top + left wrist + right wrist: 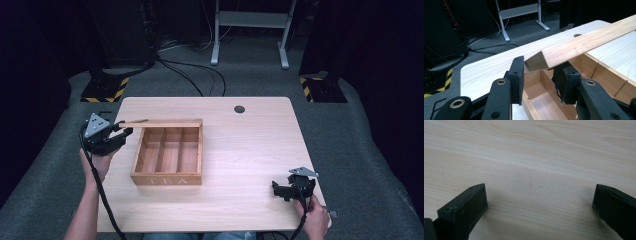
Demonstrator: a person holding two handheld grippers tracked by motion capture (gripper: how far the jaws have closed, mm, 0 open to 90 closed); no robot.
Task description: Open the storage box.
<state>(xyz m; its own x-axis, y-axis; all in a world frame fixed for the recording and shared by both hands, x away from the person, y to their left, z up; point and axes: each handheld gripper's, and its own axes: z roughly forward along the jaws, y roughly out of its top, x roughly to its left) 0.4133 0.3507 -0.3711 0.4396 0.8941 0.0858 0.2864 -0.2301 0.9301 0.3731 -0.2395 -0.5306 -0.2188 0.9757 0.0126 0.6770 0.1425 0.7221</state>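
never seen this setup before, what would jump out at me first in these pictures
First the wooden tea box, open, on the left half of the table, its three compartments empty. Next its lid, raised at the box's far edge, with the left gripper shut on its corner. The right gripper rests with jaws wide apart at the table's near right, holding nothing.

A light wooden table (pixel 240 150) with a dark round hole (pixel 239 109) near its far edge, standing on grey carpet (pixel 350 130). Beyond it, a white metal frame (pixel 250 30), black cables (pixel 200 75) and yellow-black striped bases (pixel 102 90)
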